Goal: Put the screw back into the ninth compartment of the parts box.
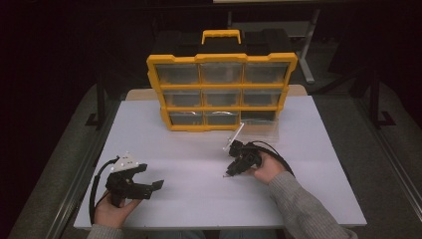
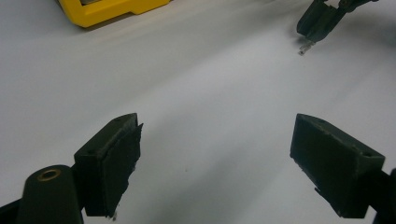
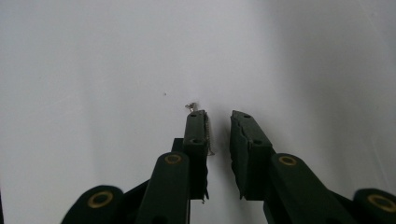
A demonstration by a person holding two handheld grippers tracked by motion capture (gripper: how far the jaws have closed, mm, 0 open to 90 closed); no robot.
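Screw [image 3: 190,106], tiny and silvery, lies on the white worktop [image 1: 199,199] right at the tip of my right claw [image 1: 232,169]. In the right gripper view it sits just off the end of one jaw, outside the narrow gap, so the jaws are nearly together but gripping nothing that I can see. In the left gripper view I see the same claw tip with the small metal piece poking out just below it.

My worry is a miss: if I close from here, the jaws meet on air and the jaw tip nudges the screw, which I judge would skitter or roll on the smooth surface. Pressing down to trap it could also flick it away, and something this small is easy to lose against the white.

My right hand [image 1: 268,167] grips the tool with the claw angled down and toward the left, tip close to the surface, in front of the yellow organiser [image 1: 221,92] with its clear drawers. My left hand [image 1: 112,209] rests near the front left corner, its left claw [image 1: 152,181] spread wide and empty, aimed across toward the other tool.
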